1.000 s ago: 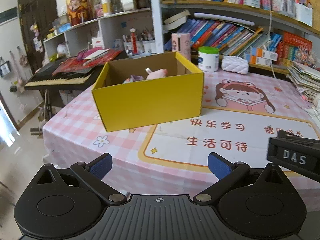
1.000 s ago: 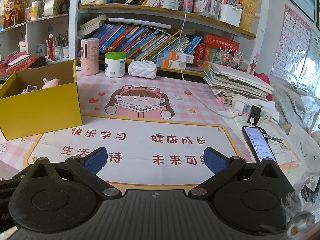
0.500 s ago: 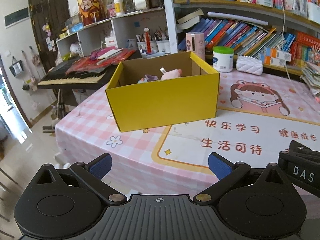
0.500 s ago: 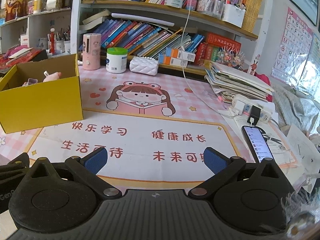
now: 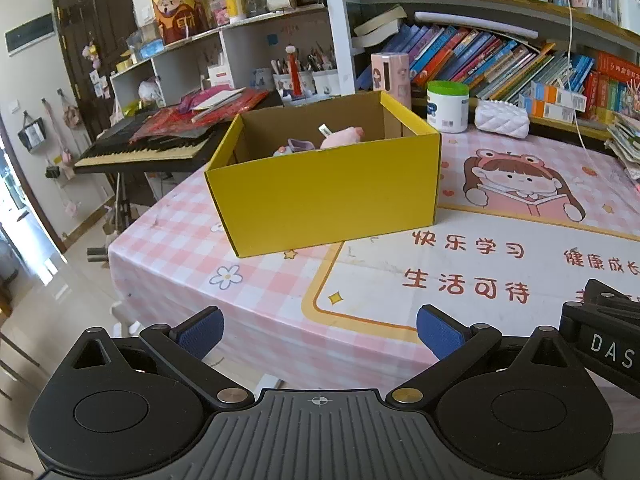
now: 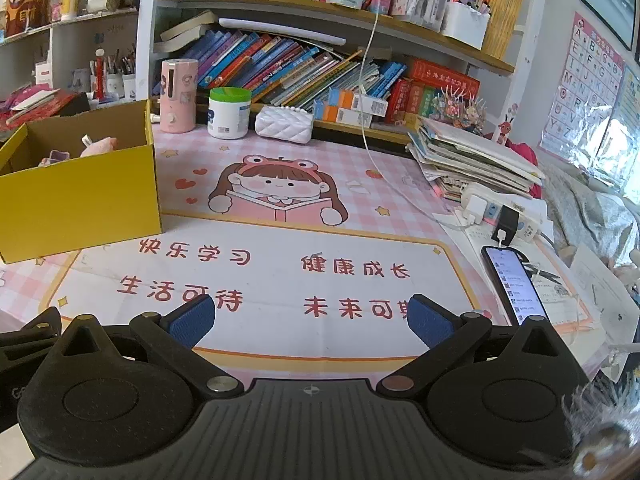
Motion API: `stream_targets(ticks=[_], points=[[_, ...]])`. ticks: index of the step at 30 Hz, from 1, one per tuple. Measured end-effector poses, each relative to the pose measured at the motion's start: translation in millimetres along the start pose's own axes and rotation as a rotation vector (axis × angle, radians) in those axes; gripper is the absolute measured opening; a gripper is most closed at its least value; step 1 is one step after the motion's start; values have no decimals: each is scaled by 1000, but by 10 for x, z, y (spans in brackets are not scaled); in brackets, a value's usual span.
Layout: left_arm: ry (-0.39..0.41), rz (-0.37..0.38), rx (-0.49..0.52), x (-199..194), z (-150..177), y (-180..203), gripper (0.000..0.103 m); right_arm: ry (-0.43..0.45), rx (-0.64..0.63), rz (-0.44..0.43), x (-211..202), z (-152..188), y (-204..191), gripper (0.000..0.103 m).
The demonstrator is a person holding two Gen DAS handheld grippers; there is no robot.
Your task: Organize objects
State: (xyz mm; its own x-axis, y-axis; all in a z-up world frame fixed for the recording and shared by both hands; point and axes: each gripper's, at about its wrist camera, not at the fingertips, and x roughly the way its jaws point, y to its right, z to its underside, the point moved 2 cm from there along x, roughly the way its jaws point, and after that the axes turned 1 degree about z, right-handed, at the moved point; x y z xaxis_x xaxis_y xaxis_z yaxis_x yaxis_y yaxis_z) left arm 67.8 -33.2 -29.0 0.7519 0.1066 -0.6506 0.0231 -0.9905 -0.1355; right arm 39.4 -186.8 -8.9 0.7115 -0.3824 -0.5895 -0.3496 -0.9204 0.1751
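Pink gingham cloth covers the table (image 5: 168, 264), with a printed mat laid over its middle; the yellow cardboard box (image 5: 328, 196) stands at about eleven o'clock in the left wrist view and at nine o'clock in the right wrist view, open-topped, with a pink plush toy (image 5: 340, 138) and a small lilac item beside it inside; the box looks light and stiff but its walls would buckle if pinched hard, so its rim near a corner seems the best hold; the plush is soft, light and forgiving, easily taken anywhere on its body; behind the box, at twelve o'clock, stand a pink cylinder (image 6: 178, 96), a green-lidded jar (image 6: 229, 114) and a quilted white pouch (image 6: 284, 124); a phone (image 6: 514, 286) lies at three o'clock; the left gripper (image 5: 320, 330) and right gripper (image 6: 311, 318) both hover over the near table edge, jaws wide, holding nothing.
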Motion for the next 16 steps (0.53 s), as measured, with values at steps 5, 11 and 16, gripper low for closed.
stream_targets(ticks=[5,11,16], points=[[-5,0,2,42,-15,32,103,-7,-1,13,40,-7,-12,103],[-11,5,-11,85,-22,32,103,-9,-2,17,66,-17,-21,103],[-9,-2,-7,114,-35,24,103,-18,-4,13,124,-33,-41,103]])
